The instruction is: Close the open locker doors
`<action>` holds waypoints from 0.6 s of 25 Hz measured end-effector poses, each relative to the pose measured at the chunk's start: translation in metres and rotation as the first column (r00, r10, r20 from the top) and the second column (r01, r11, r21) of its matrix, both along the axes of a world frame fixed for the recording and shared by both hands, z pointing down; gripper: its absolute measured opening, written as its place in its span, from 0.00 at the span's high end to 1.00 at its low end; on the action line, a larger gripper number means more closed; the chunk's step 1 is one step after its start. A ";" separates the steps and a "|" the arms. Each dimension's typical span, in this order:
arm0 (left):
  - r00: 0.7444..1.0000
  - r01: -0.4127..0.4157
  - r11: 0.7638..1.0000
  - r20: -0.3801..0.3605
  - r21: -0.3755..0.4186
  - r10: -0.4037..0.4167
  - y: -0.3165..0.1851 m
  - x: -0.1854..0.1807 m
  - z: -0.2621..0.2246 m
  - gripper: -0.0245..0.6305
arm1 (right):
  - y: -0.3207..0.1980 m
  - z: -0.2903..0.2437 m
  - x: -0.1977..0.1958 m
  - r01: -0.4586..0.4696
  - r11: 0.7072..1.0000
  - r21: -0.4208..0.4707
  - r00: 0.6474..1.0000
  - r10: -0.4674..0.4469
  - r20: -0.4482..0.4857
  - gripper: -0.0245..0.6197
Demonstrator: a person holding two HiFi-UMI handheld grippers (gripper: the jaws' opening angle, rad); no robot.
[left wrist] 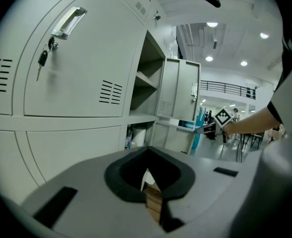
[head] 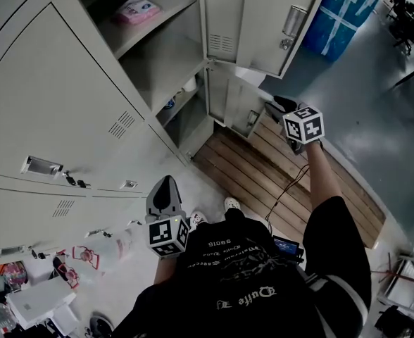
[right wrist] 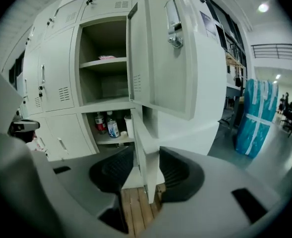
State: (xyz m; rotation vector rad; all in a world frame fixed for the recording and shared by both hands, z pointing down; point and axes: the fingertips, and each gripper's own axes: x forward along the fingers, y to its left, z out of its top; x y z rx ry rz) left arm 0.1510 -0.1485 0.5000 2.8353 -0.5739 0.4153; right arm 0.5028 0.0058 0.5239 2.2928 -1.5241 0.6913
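The grey locker bank has two open doors. The upper door point(head: 256, 20) point(right wrist: 161, 58) swings out over the smaller lower door point(head: 229, 97) point(right wrist: 142, 143). My right gripper point(head: 272, 105) point(right wrist: 147, 168) is open, and its jaws straddle the free edge of the lower door. A small gap shows by the left pad. In the upper compartment a pink packet point(head: 138, 9) lies on the shelf, and bottles point(right wrist: 106, 125) stand in the lower one. My left gripper point(head: 166, 182) point(left wrist: 147, 151) is shut and empty, held low in front of the closed lockers point(left wrist: 76, 78), away from both doors.
A wooden pallet point(head: 284, 167) lies on the floor below the open doors, with a cable point(head: 286, 189) across it. A blue wrapped bundle point(head: 344, 13) point(right wrist: 255, 115) stands beyond the lockers. Keys point(head: 72, 180) hang in the closed doors. A white box point(head: 38, 301) and clutter lie at the lower left.
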 end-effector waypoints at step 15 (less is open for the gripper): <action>0.999 0.037 0.999 0.021 -0.003 -0.037 0.011 0.003 0.009 0.95 | -0.008 -0.001 -0.054 0.249 0.968 0.039 0.966 -0.252 0.065 0.73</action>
